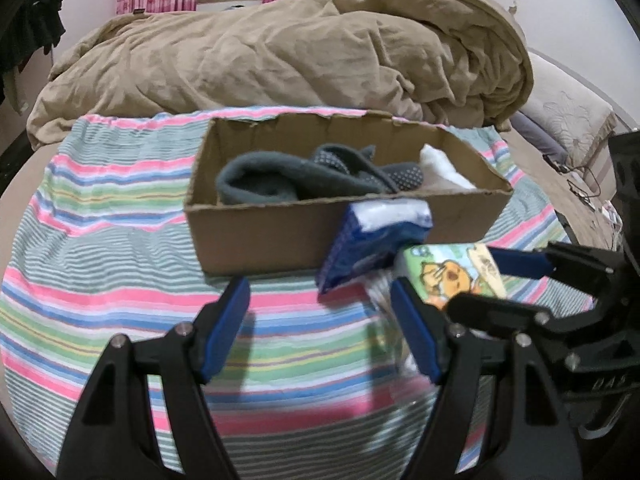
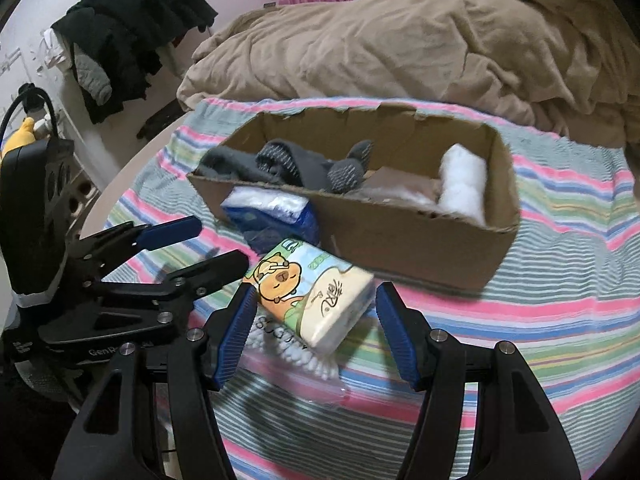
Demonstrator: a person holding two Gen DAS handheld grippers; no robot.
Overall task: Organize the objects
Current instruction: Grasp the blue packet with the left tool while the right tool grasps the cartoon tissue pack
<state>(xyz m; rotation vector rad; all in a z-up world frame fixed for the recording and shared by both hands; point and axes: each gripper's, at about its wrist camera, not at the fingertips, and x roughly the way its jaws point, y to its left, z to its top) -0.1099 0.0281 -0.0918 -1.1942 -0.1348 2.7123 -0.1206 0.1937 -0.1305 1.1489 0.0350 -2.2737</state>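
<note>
The right gripper hung with its blue pads spread and empty on either side of a cartoon-printed tissue pack, the left pad close beside it, none visibly pressing. The soft, light, plastic-wrapped pack would likely squash and slip, so its short ends looked the surest hold. To its left the left gripper stood equally spread over striped cloth. Just ahead, a blue tissue pack leaned against the cardboard box holding grey socks.
</note>
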